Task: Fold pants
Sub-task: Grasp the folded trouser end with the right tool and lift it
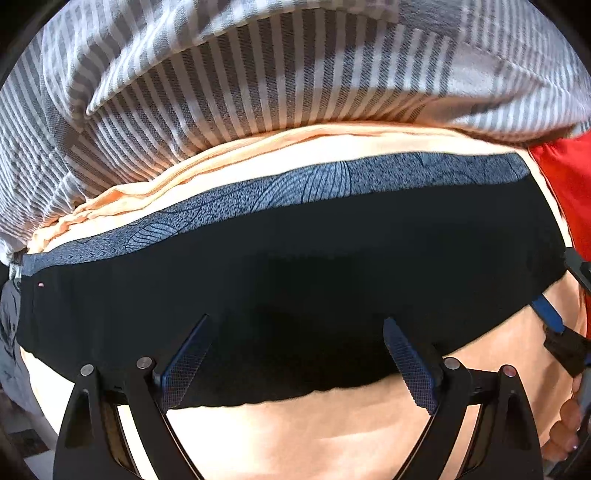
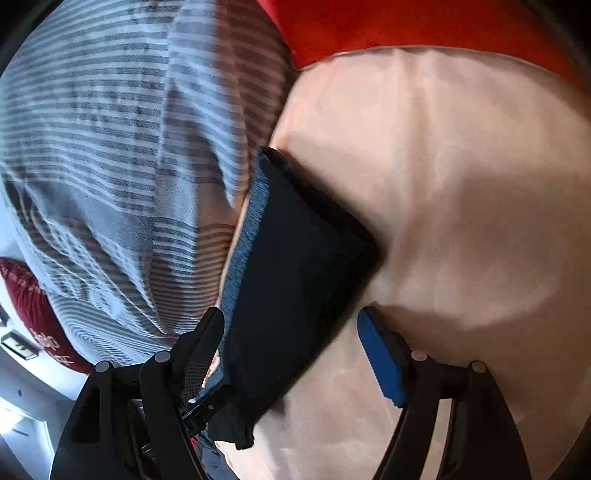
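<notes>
Left wrist view: the black pants (image 1: pixel 295 280) lie folded flat across a peach bedsheet (image 1: pixel 332 424), a broad dark band running left to right, with a blue-grey leaf-patterned waistband (image 1: pixel 295 181) along the far edge. The left gripper (image 1: pixel 295 362) hovers at the near hem, its blue-padded fingers (image 1: pixel 410 365) spread wide and holding nothing; both tips show over the dark cloth. Bare sheet lies open on the near side of the hem. Beyond the waistband only a narrow strip of sheet shows before a grey-and-white striped duvet (image 1: pixel 240 92) rises in a heap, closing the far side. A red cloth (image 1: pixel 561 177) sits at the far right. At the right edge the right gripper (image 1: pixel 554 325) reaches in beside the pants' right end.

Right wrist view: the right gripper (image 2: pixel 291 350) stands with fingers (image 2: pixel 380 358) wide apart, the folded pants (image 2: pixel 295 277) lying between them, running away from the camera; neither finger is seen pressing the cloth. The patterned waistband (image 2: pixel 243 251) forms the left edge, just beside the striped duvet (image 2: pixel 110 166), which crowds that whole side. To the right, the peach bedsheet (image 2: pixel 461 221) spreads open and unbroken, bounded at the far end by the red cloth (image 2: pixel 406 26). At the lower left a dark red cushion (image 2: pixel 33 314) bears white lettering, too blurred to read.
</notes>
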